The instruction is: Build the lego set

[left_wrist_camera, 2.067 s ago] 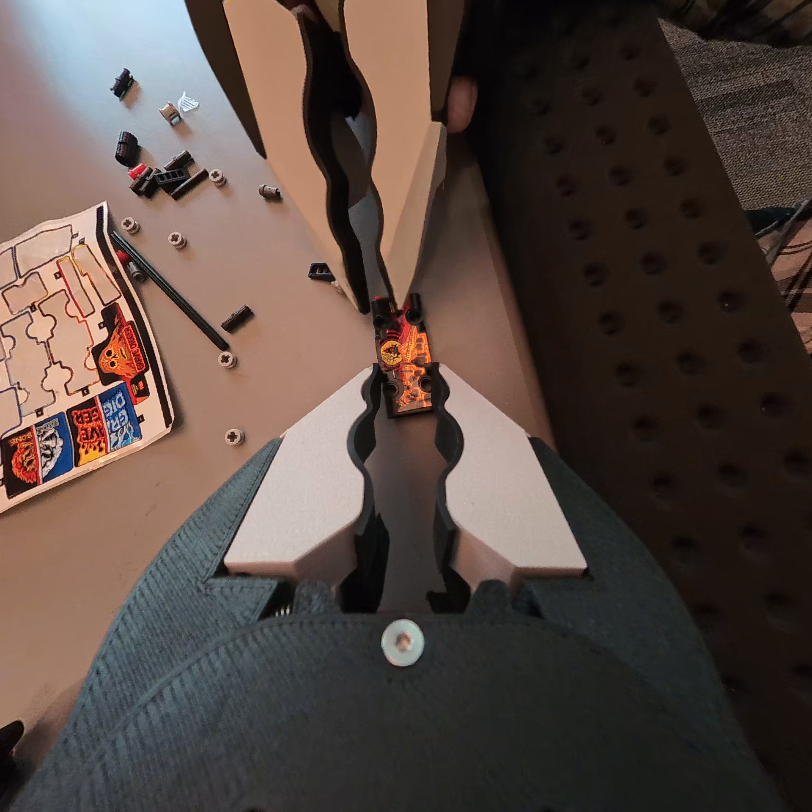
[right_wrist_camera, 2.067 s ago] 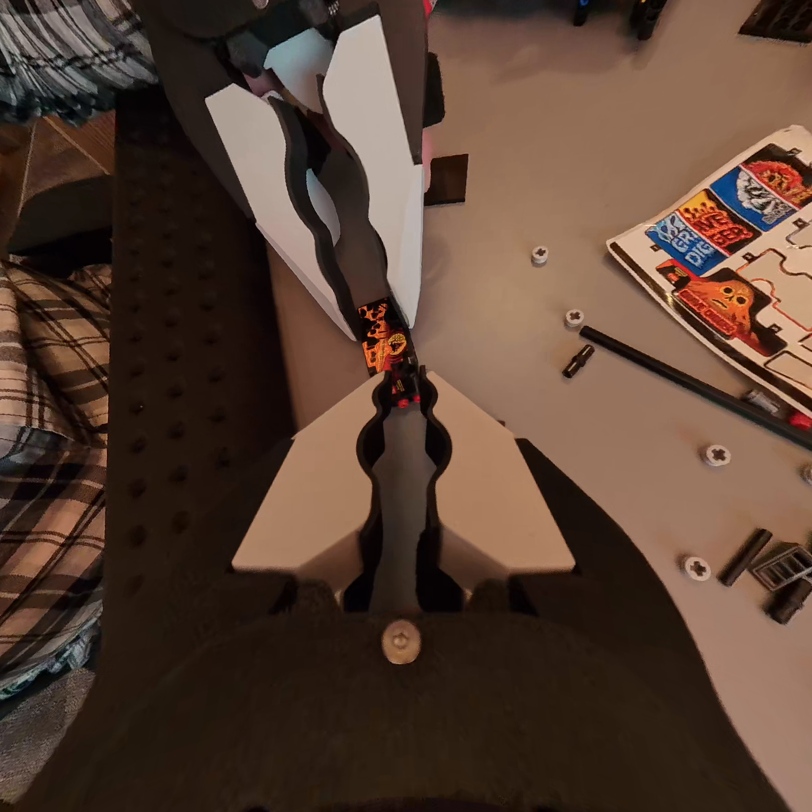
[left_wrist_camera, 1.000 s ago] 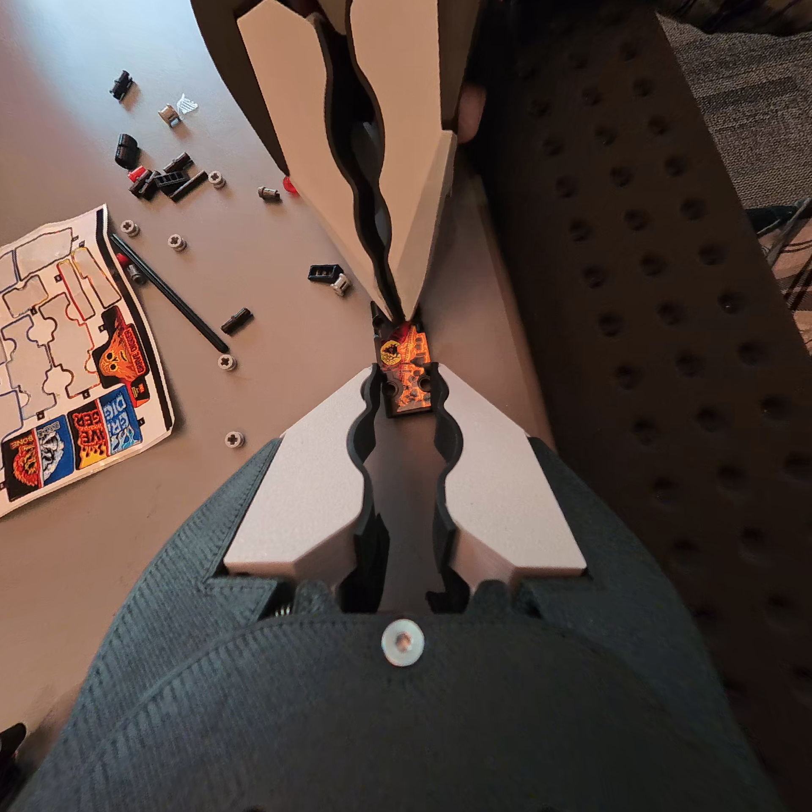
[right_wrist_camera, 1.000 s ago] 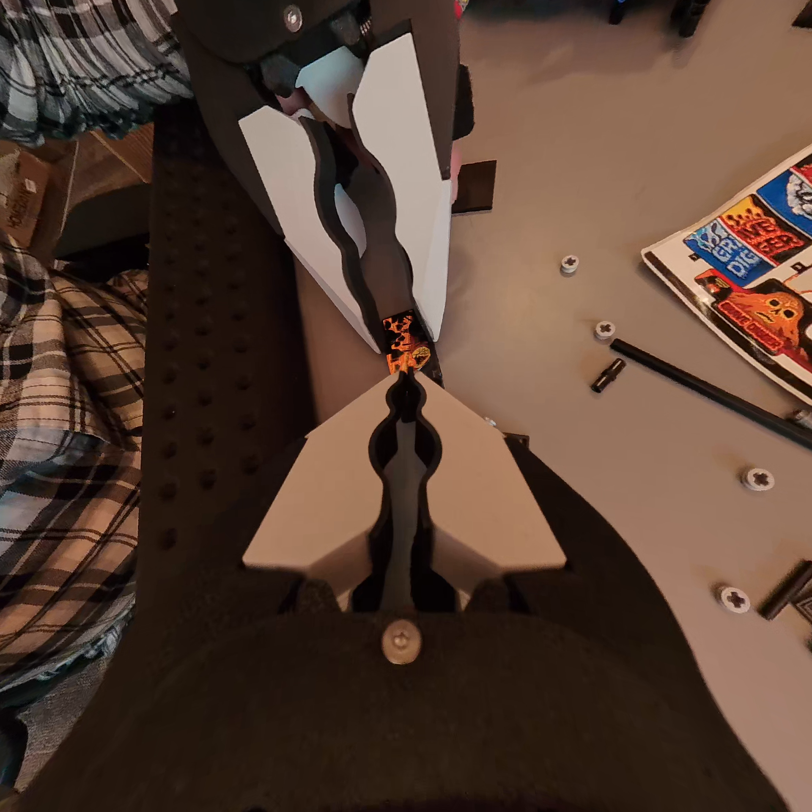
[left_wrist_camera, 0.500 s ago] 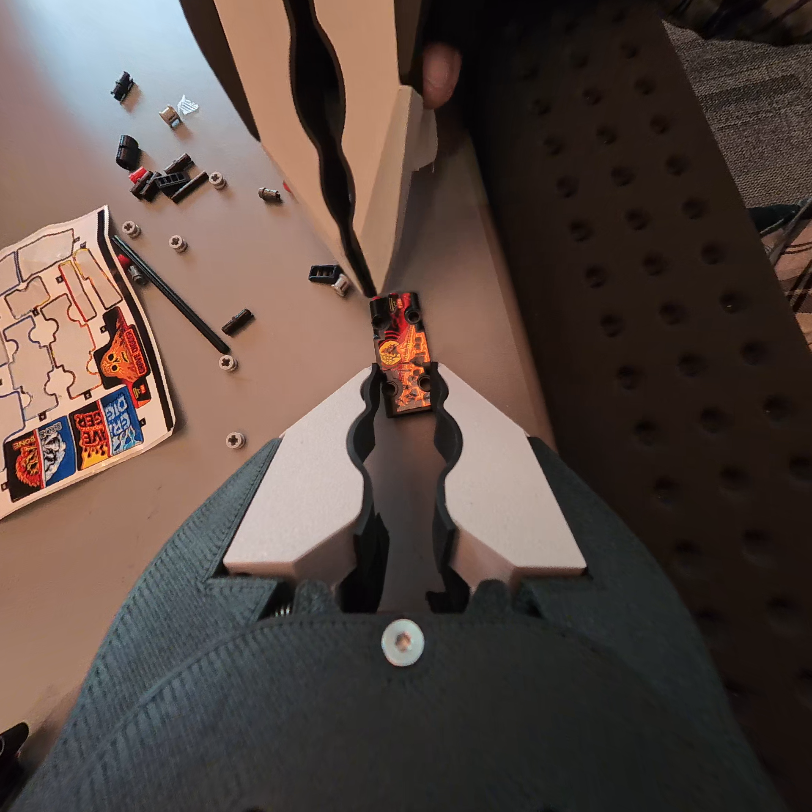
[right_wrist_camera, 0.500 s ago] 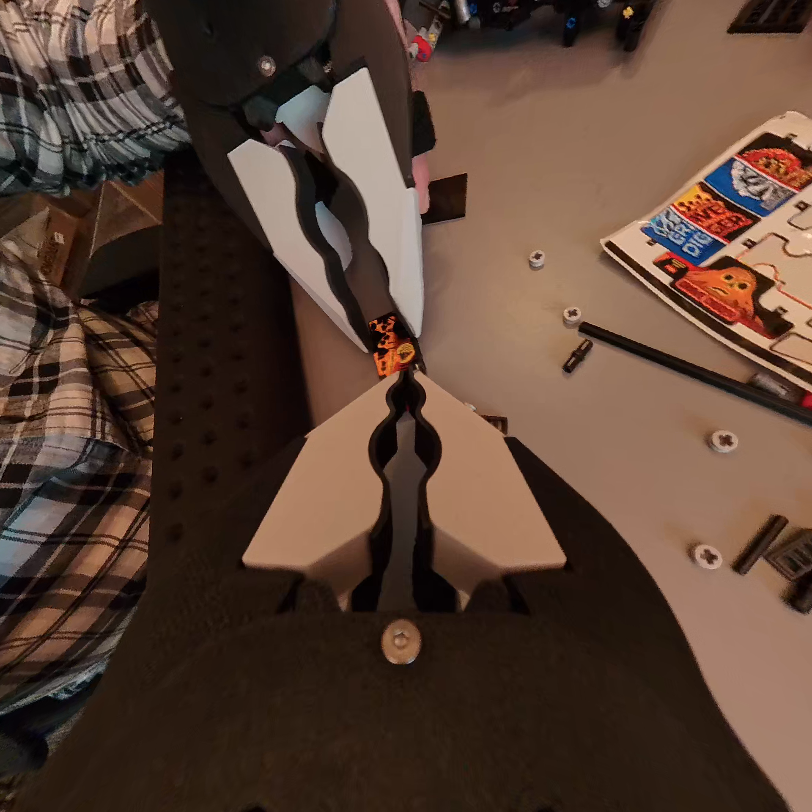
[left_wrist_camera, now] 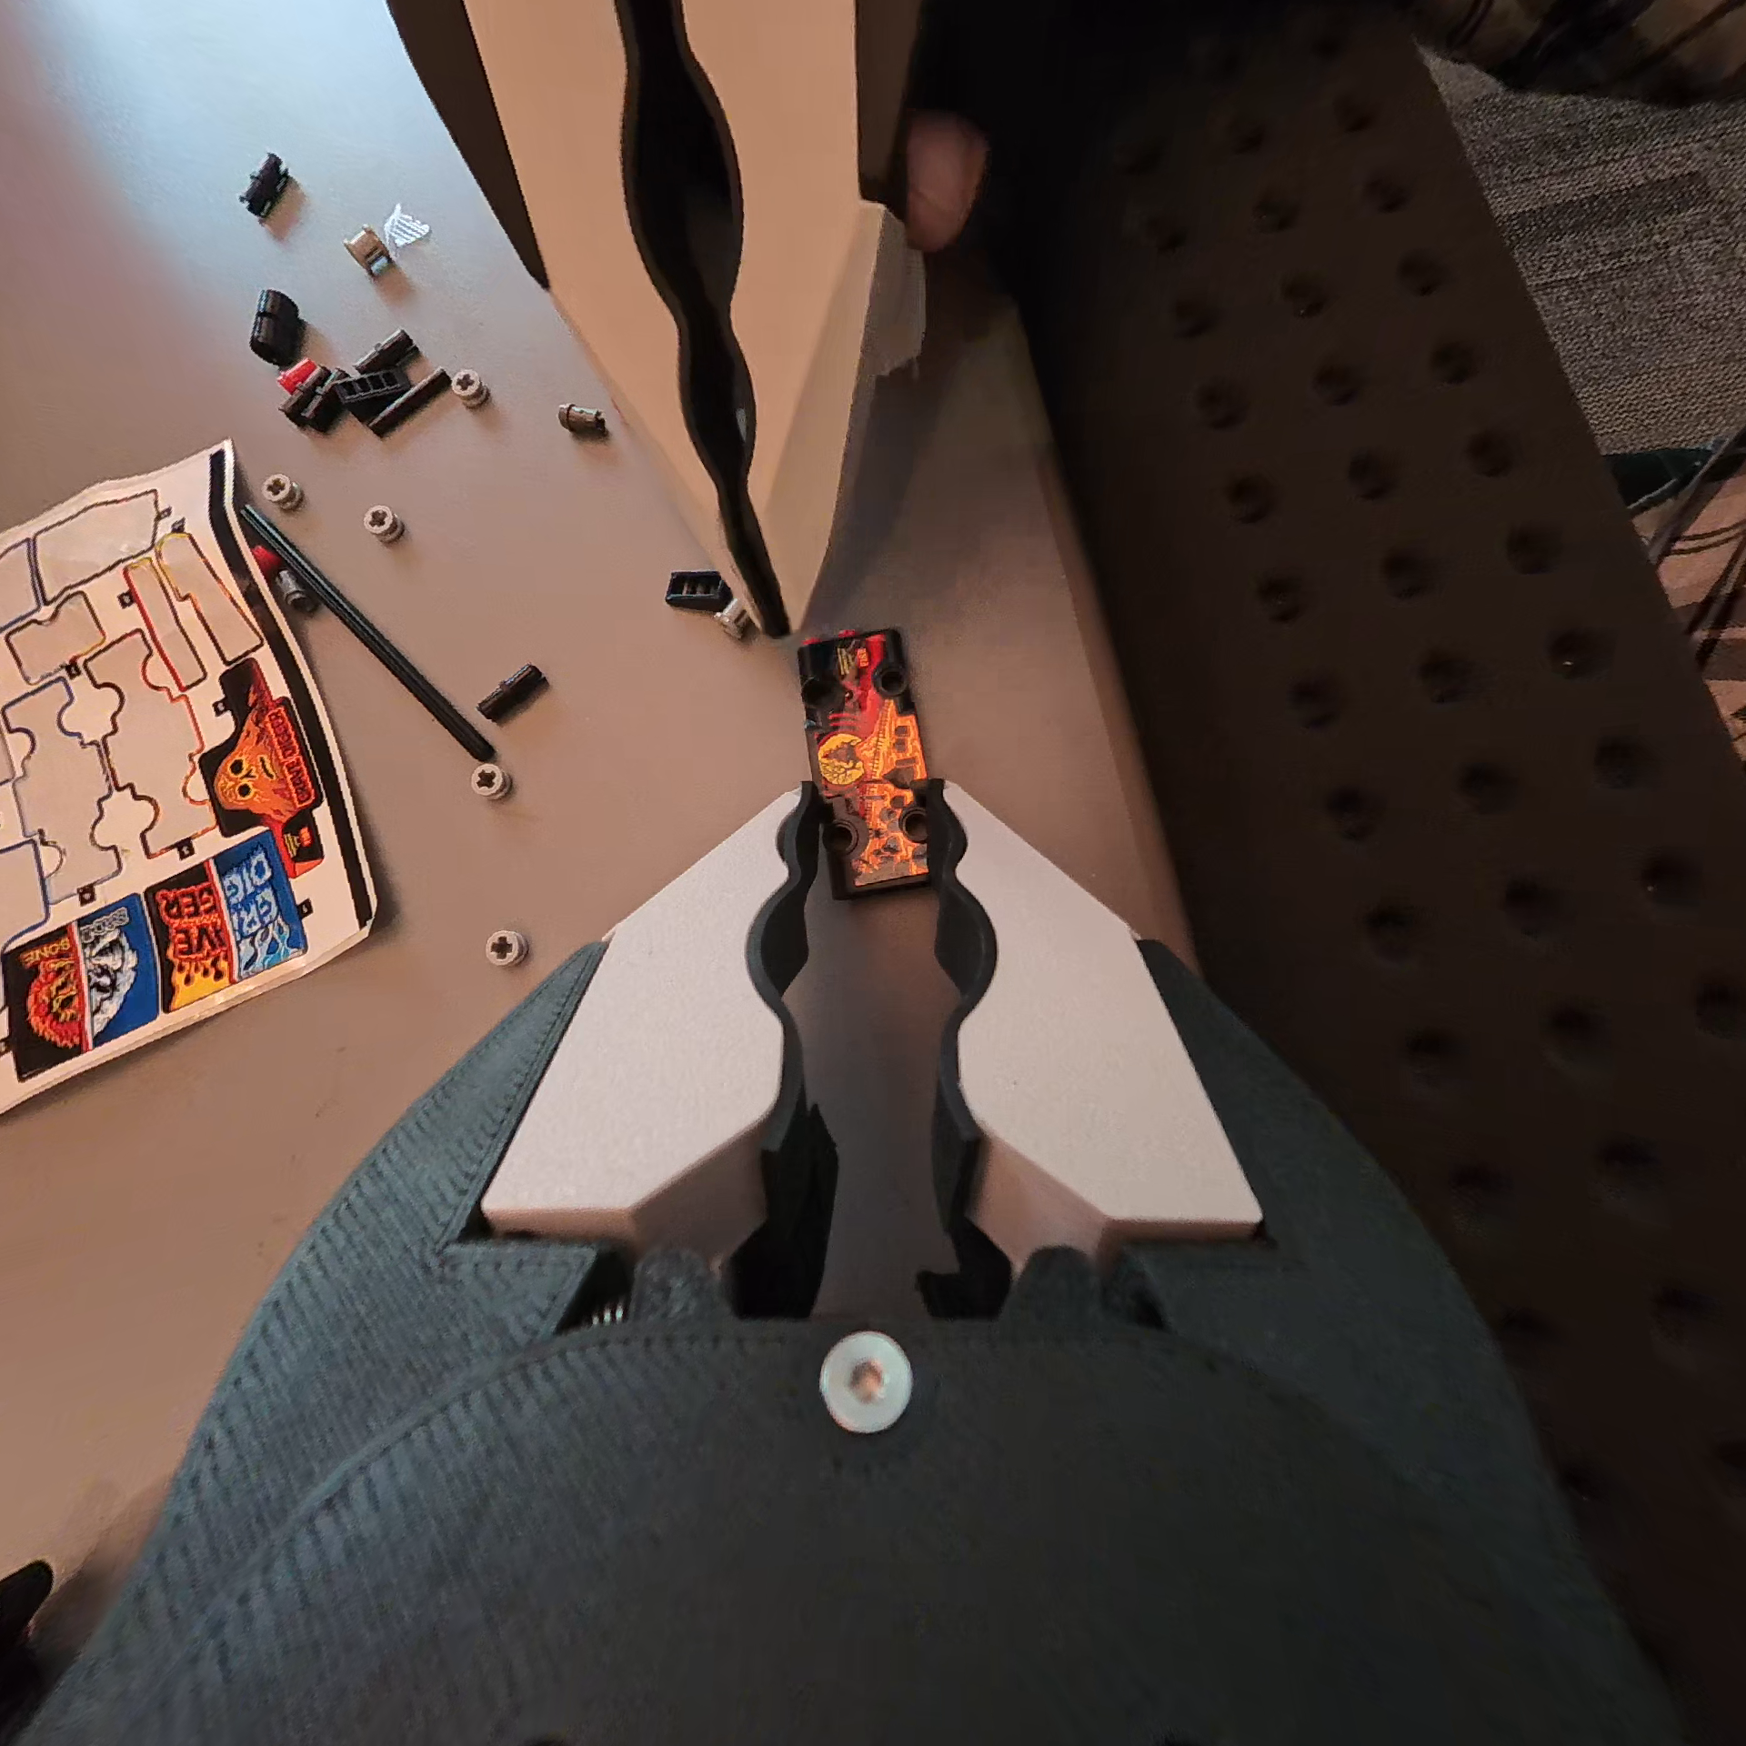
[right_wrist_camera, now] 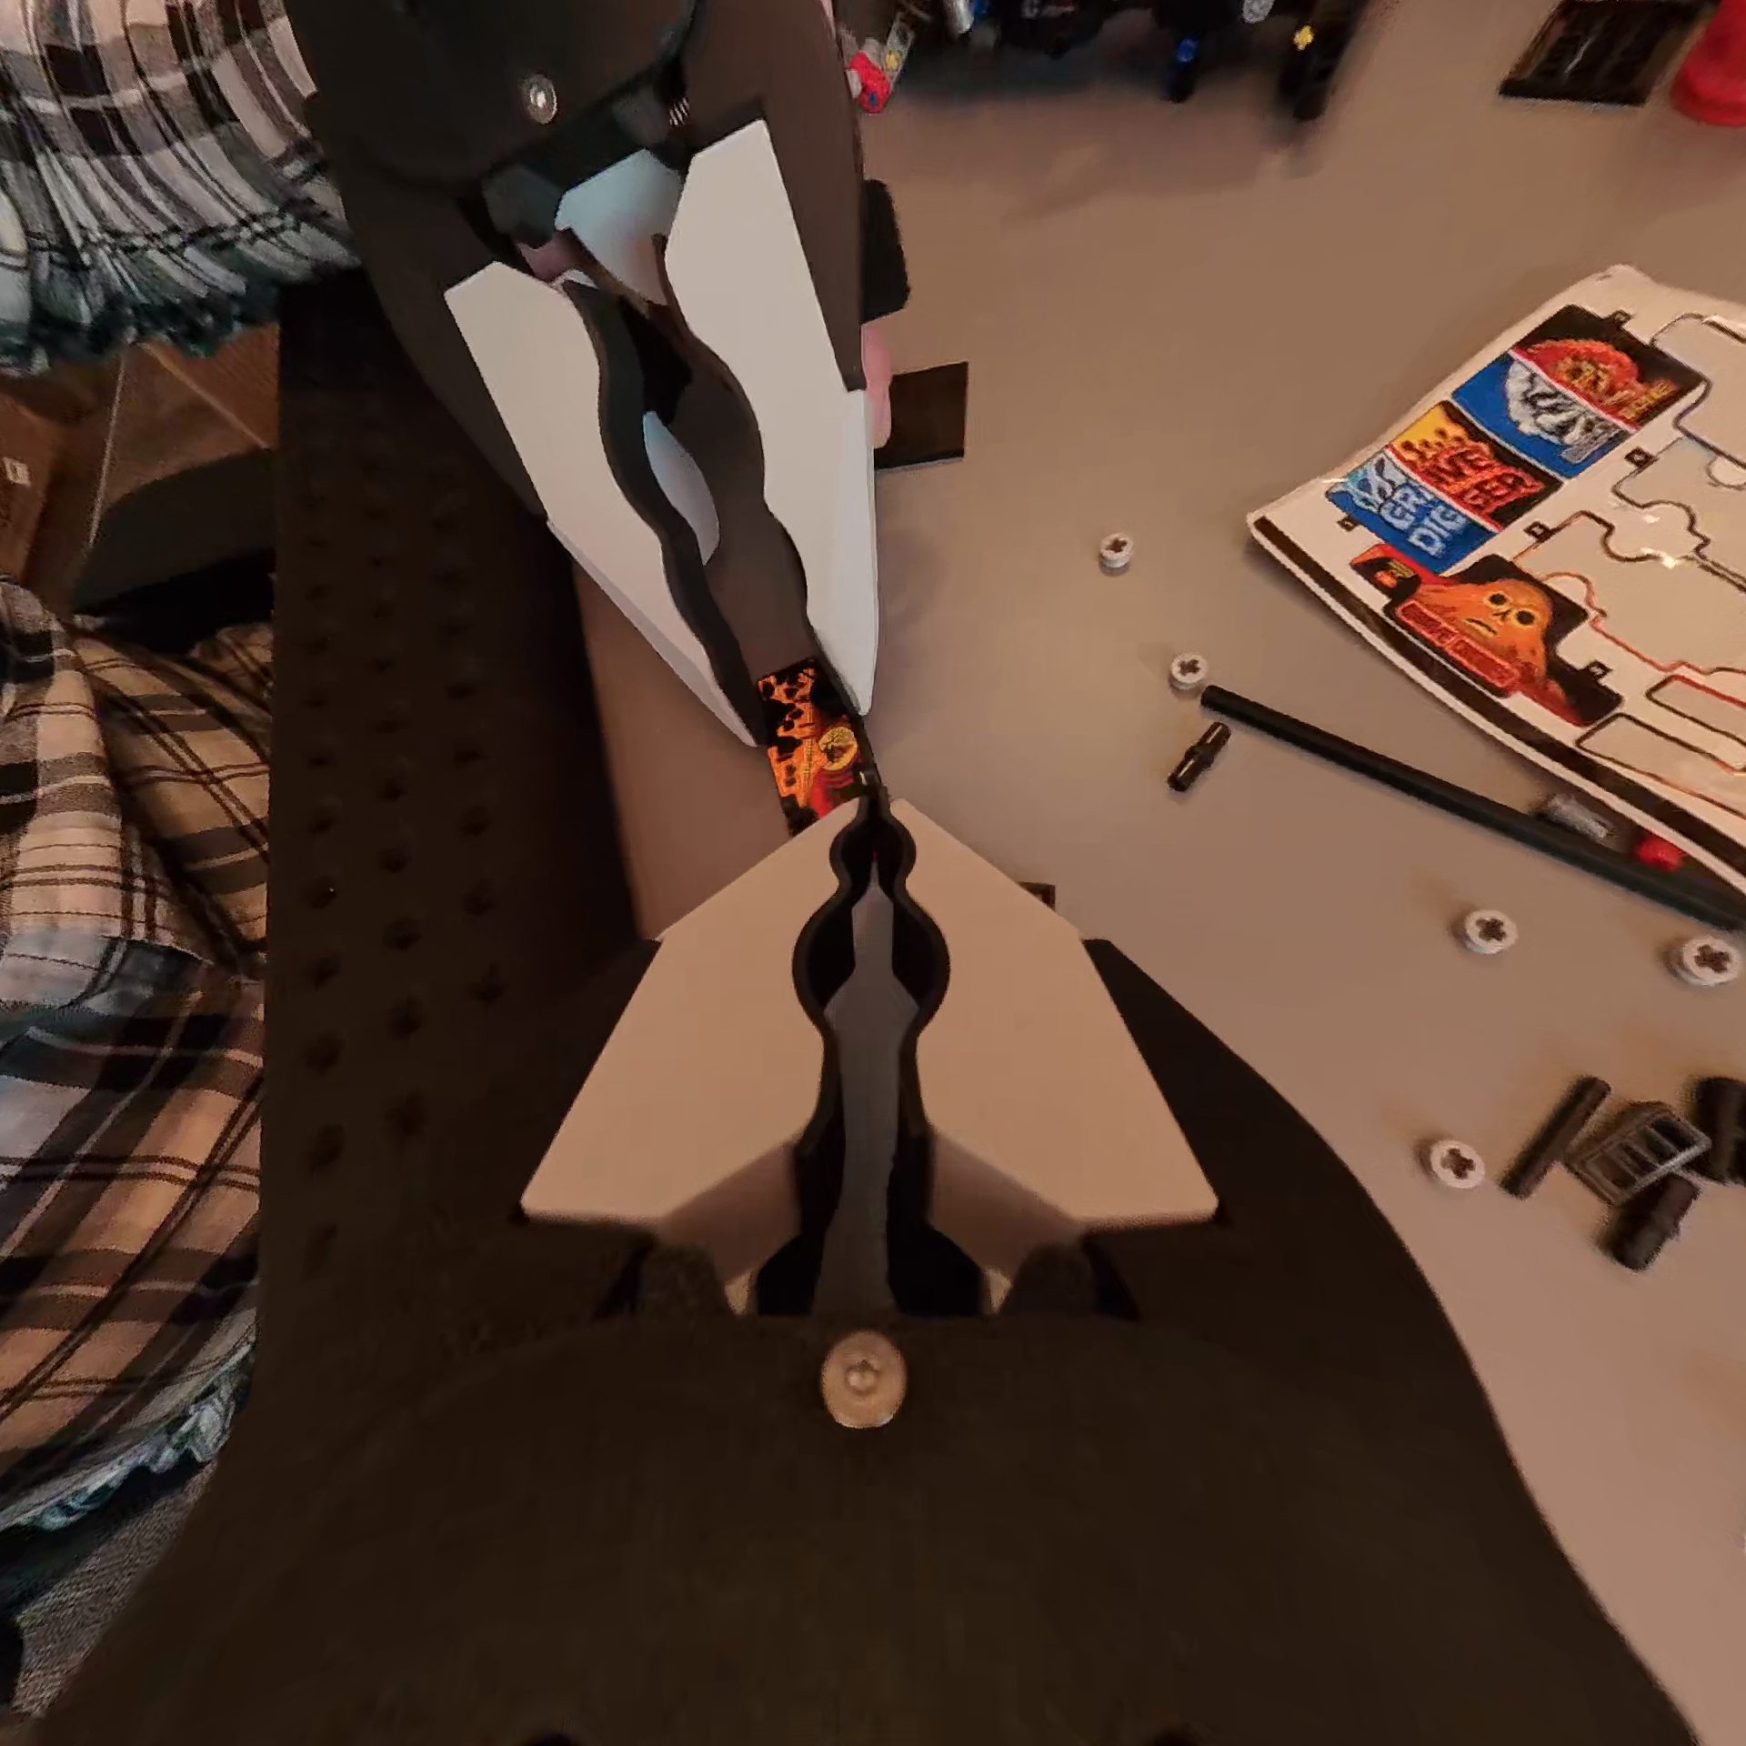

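Lego panel (left_wrist_camera: 867,775), a small flat black piece with a flame sticker and pin holes at both ends, sits clamped by its near end between the left fingers (left_wrist_camera: 801,831), its far end sticking out free above the table (left_wrist_camera: 586,1020). It looks light, rigid and hard-sided, so it should not bend, but the smooth plastic could pivot or slip under a sideways push; I would hold it by the long edges, as now, leaving the holes clear. The left gripper (left_wrist_camera: 871,820) points forward along the table's edge, angled down, fingers parted only by the panel's width. Just beyond the panel's far end, a little left, hangs the right gripper (left_wrist_camera: 779,619), tilted steeply down toward it and not touching it in the left view. In the right view its fingers (right_wrist_camera: 850,855) are almost together at the tip; a trace of red shows in the gap, and I cannot tell whether a small pin is pinched there. Farther left of the fingers lie a black axle (left_wrist_camera: 368,633), loose pins and bushes, and a sticker sheet (left_wrist_camera: 142,756).
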The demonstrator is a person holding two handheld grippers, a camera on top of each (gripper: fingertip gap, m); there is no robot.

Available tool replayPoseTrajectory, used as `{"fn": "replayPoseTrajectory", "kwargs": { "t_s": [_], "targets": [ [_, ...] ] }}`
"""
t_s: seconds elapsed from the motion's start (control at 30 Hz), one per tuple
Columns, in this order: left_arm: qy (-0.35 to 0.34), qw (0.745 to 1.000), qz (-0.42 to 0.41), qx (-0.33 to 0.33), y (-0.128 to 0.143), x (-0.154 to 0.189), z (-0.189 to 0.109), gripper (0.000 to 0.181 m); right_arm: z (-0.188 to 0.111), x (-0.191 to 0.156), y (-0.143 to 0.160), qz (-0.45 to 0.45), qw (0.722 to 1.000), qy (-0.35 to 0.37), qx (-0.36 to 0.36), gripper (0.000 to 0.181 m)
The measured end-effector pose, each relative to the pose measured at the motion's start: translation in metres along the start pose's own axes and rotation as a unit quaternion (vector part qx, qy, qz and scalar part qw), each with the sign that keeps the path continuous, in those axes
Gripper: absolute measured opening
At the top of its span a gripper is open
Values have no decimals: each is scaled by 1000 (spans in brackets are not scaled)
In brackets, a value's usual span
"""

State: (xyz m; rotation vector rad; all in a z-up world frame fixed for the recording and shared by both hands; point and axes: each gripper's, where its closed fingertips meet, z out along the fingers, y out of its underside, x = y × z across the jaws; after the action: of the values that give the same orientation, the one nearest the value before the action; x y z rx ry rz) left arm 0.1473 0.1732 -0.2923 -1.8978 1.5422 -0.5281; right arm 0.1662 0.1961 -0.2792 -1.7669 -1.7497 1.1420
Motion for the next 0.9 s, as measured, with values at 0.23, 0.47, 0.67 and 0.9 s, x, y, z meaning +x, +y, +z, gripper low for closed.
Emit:
{"fn": "replayPoseTrajectory", "kwargs": {
  "t_s": [0.23,0.47,0.67,0.9],
  "targets": [
    [0,1000,1,0,0,0,0,22,7,-8,8,-18,999,-17,-26,0],
    [-2,1000,1,0,0,-1,0,22,10,-9,9,-29,999,-11,-34,0],
    [0,1000,1,0,-1,-1,1,22,11,-11,-5,-43,999,-3,-9,0],
    [0,1000,0,-1,-1,-1,1,22,21,1,-2,-49,997,40,-33,0]
  ]
}}
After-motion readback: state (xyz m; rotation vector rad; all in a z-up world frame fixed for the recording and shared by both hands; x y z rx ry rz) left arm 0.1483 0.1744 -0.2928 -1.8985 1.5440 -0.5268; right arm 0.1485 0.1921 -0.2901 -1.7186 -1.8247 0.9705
